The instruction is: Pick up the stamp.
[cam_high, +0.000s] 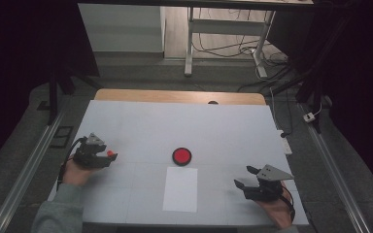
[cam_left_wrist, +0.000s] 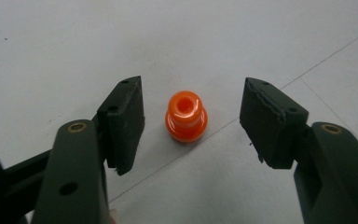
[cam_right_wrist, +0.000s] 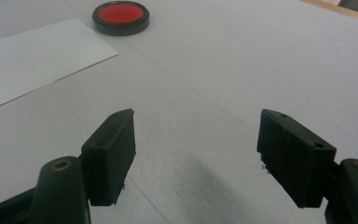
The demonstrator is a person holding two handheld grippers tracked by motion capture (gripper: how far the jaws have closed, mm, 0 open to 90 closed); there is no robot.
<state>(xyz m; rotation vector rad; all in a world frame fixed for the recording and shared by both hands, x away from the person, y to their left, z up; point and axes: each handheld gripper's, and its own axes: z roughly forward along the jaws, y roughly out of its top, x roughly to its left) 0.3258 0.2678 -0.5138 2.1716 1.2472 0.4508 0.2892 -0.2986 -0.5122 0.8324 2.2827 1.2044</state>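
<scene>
Both jaws spread: left hand-held gripper [cam_left_wrist: 192, 119] low, straddling orange stopper [cam_left_wrist: 186, 115]; right hand-held gripper [cam_right_wrist: 196, 156] empty above table [cam_right_wrist: 242, 70].

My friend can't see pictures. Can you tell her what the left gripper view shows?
A small orange plastic piece with a hole in its top stands upright on the white table. It sits in the gap of the wide-open left gripper, whose two black jaws are not touching it.
</scene>
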